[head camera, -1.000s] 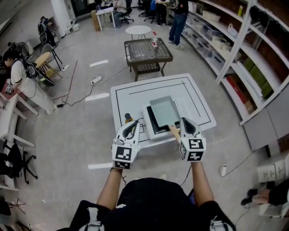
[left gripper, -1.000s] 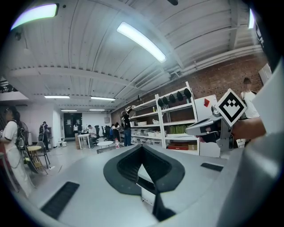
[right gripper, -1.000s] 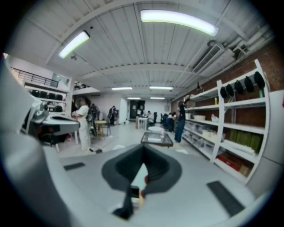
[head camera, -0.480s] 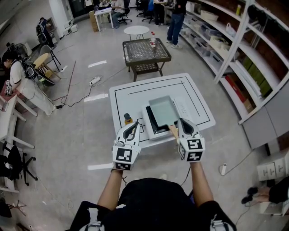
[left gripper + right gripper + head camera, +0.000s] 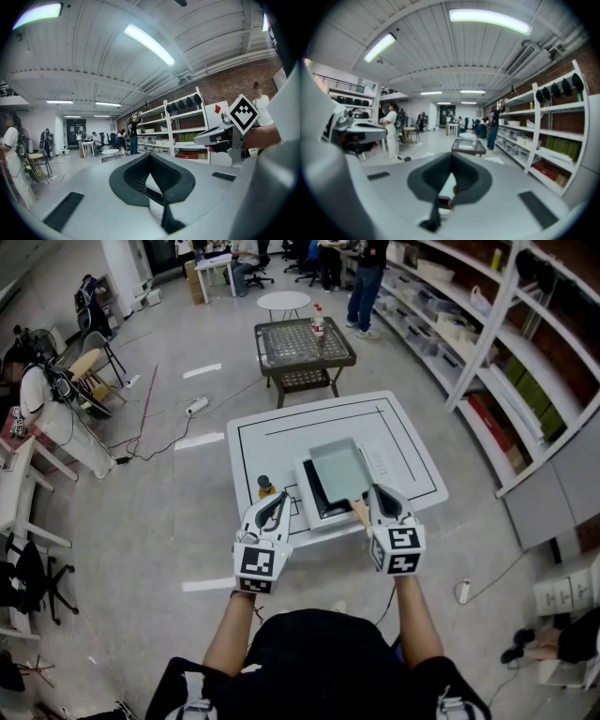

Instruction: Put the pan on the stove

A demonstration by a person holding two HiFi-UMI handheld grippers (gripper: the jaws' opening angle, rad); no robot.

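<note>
Fingers point(image 5: 271, 508) clenched empty: left gripper point(image 5: 279, 495), right gripper point(image 5: 378, 491); dark rectangular pan point(image 5: 322, 495) on stove point(image 5: 381, 465).

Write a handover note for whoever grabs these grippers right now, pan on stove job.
The left gripper is shut and empty over the table's near edge. The right gripper is shut and empty beside the pan handle, not gripping it. The pan sits on the stove, handle toward you. Done: placement, it seems. Left: likely nothing; confirm it sits flat.
</note>
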